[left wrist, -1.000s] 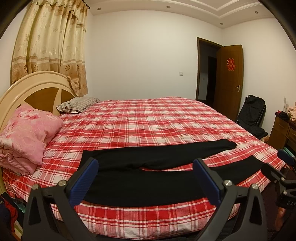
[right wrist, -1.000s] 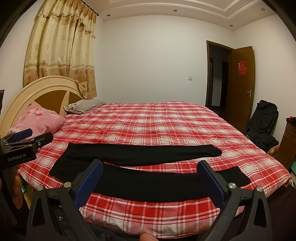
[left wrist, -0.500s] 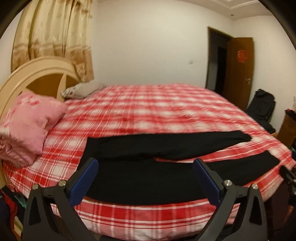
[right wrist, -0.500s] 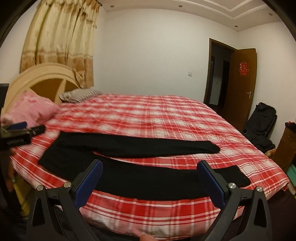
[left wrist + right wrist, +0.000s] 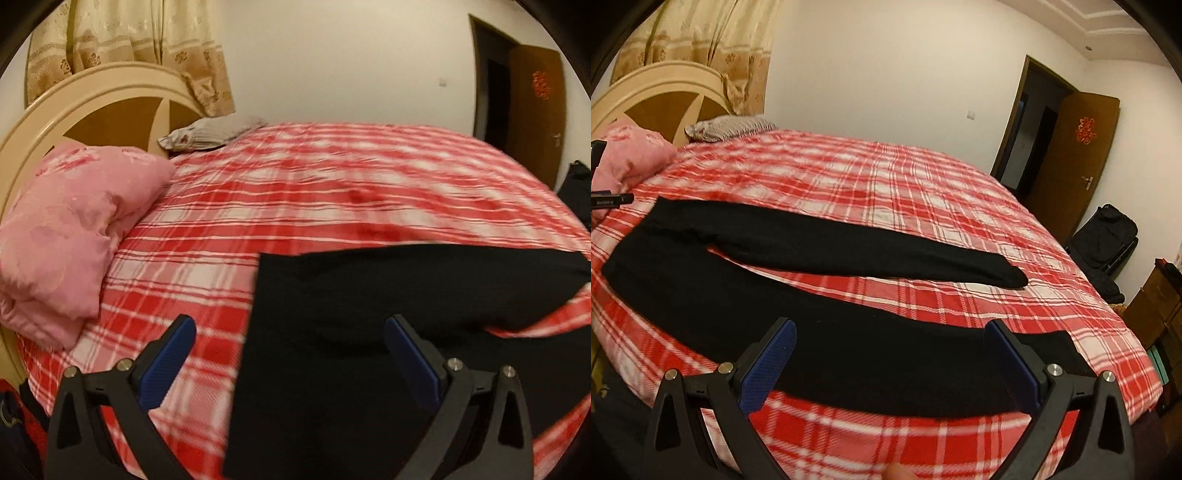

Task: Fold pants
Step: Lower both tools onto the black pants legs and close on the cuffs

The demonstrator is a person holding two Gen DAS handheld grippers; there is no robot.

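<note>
Flat on the checked bedspread (image 5: pixel 923 206), matte black pants (image 5: pixel 827 254) spread long legs; both grippers' jaws gape.

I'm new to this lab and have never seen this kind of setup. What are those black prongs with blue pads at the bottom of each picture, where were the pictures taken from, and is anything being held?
There is no robot here. A person carries a hand-held gripper in each hand, and each has a wide-angle camera looking forward along its two fingers. One picture comes from the left hand-held gripper, the other from the right hand-held gripper. The blue pads are the inner faces of the fingers. Both stand wide open and hold nothing. Black pants lie spread flat, legs apart, on a red plaid bedspread, not yet folded. A pink quilt sits by the headboard.
</note>
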